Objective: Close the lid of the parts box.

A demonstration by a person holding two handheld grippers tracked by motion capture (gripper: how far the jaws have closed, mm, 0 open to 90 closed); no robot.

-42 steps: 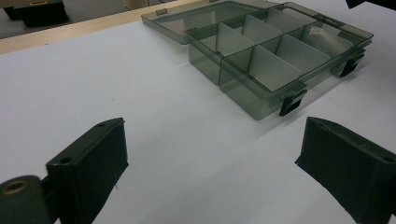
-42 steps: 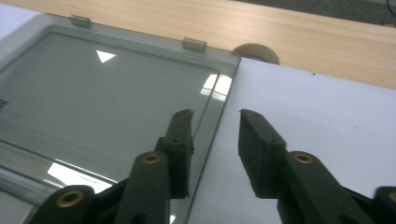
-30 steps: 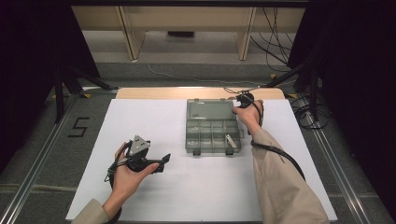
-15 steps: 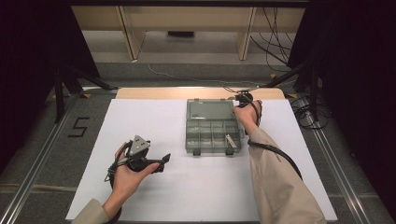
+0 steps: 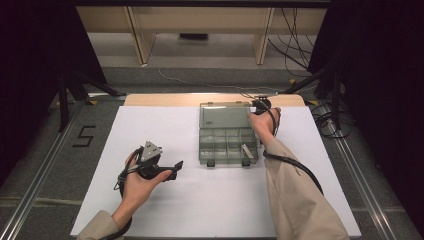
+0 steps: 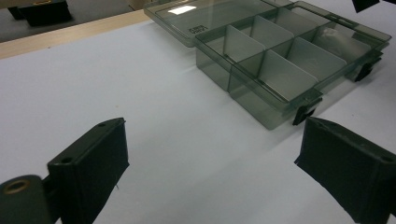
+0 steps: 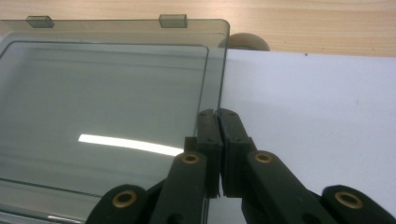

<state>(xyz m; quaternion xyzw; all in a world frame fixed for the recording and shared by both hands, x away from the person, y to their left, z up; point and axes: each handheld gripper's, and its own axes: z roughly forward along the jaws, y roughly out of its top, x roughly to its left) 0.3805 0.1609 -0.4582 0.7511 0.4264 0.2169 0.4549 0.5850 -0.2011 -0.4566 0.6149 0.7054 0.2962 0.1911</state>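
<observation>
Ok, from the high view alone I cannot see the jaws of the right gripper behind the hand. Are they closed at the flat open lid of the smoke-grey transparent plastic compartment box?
Observer: Yes. In the right gripper view the right gripper has just been closing. Its jaws stand together on the right rim of the smoke-grey transparent lid, pinching it as far as I can tell.
Operator: And the left gripper, is something between its jaws?
Observer: No. In the left gripper view the left gripper is wide open with nothing between its jaws. It is over the white table sheet and points toward the latch side of the box.
</observation>
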